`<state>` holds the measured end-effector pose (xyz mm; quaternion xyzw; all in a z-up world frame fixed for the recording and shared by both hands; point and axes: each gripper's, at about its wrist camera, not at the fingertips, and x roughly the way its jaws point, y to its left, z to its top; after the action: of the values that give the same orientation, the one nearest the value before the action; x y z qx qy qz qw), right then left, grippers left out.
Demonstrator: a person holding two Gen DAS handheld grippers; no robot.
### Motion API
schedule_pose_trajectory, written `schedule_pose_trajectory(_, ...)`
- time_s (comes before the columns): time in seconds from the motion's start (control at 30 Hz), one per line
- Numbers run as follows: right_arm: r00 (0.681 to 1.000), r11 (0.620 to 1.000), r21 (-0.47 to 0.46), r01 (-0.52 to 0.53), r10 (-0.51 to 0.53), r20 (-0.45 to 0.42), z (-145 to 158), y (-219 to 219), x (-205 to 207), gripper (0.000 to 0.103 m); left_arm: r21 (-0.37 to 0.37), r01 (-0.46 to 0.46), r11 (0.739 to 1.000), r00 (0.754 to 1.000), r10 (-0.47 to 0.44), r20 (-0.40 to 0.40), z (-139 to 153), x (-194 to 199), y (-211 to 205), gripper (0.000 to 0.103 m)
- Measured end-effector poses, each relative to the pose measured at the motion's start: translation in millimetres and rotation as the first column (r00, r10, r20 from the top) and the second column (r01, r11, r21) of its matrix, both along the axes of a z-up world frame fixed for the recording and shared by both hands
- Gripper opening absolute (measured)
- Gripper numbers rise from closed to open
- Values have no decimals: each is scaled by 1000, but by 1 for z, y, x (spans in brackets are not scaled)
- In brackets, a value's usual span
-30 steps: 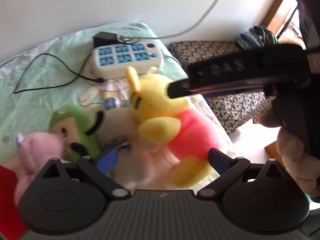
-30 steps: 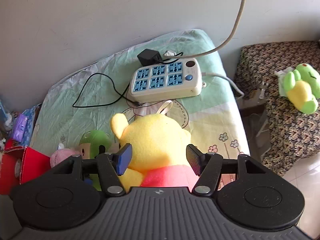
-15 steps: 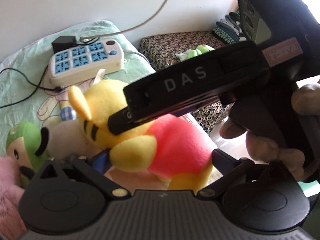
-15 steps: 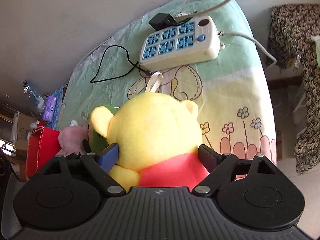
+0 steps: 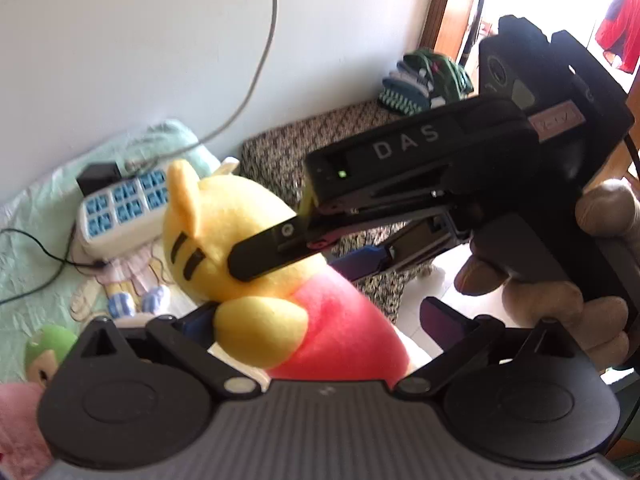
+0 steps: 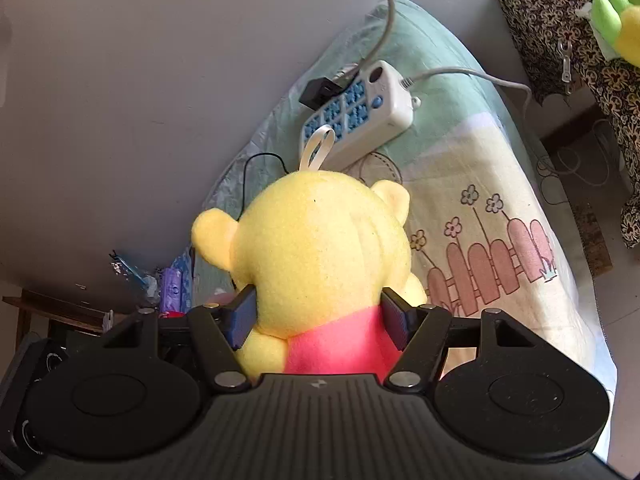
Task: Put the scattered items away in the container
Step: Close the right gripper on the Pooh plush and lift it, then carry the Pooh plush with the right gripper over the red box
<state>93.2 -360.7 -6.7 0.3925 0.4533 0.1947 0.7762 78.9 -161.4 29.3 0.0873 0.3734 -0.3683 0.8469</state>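
Note:
A yellow plush bear in a red shirt (image 6: 320,240) is held off the bed by my right gripper (image 6: 320,320), whose pads (image 6: 240,318) press both sides of its neck. In the left wrist view the same bear (image 5: 256,248) hangs between my wide-open left gripper (image 5: 320,320) fingers, apparently without touching them, with the right gripper's body (image 5: 420,172) reaching in from the right. A green plush (image 5: 48,352) and a pink plush (image 5: 20,416) lie at the lower left. The container is hard to make out.
A white and blue power strip (image 6: 360,112) with a black adapter and cables lies on the cartoon-print bed sheet (image 6: 500,216). A patterned stool (image 6: 580,40) to the right carries a green frog plush (image 6: 616,16). A grey wall stands behind.
The right gripper closed on the bear and lifted it up off the bed and away from the green and pink plush. The left gripper stayed open and tilted upward.

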Motion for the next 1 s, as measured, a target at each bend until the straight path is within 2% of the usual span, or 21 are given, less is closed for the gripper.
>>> schedule_pose_trajectory(0.1, 997, 1000, 20, -23, 21, 79, 25, 16, -9, 67, -47, -57, 997, 997, 60, 51, 26, -7, 22, 100)
schedule_pose_trajectory(0.2, 987, 996, 58, -65, 55, 149, 44, 38, -14, 67, -62, -129, 990, 983, 136, 124, 46, -18, 47, 100)
schedule_pose_trajectory(0.33, 965, 984, 93, -154, 129, 228, 66, 80, -11, 67, -94, -238, 967, 948, 252, 194, 70, -35, 88, 100)
schedule_pose_trajectory(0.5, 933, 954, 125, -274, 232, 276, 83, 146, -2, 67, -107, -372, 922, 891, 387, 237, 89, -55, 145, 100)
schedule_pose_trajectory(0.63, 918, 925, 157, -345, 298, 262, 89, 206, 5, 67, -101, -454, 885, 852, 464, 240, 97, -65, 197, 100)
schedule_pose_trajectory(0.8, 909, 904, 160, -397, 363, 203, 86, 283, 9, 67, -72, -523, 850, 826, 525, 205, 94, -72, 268, 100)
schedule_pose_trajectory(0.9, 906, 903, 124, -411, 389, 168, 94, 320, -1, 67, -43, -537, 843, 826, 535, 180, 84, -67, 302, 100)
schedule_pose_trajectory(1.0, 908, 909, 59, -412, 404, 115, 94, 352, -4, 67, -46, -526, 849, 844, 527, 100, 69, -57, 337, 100)
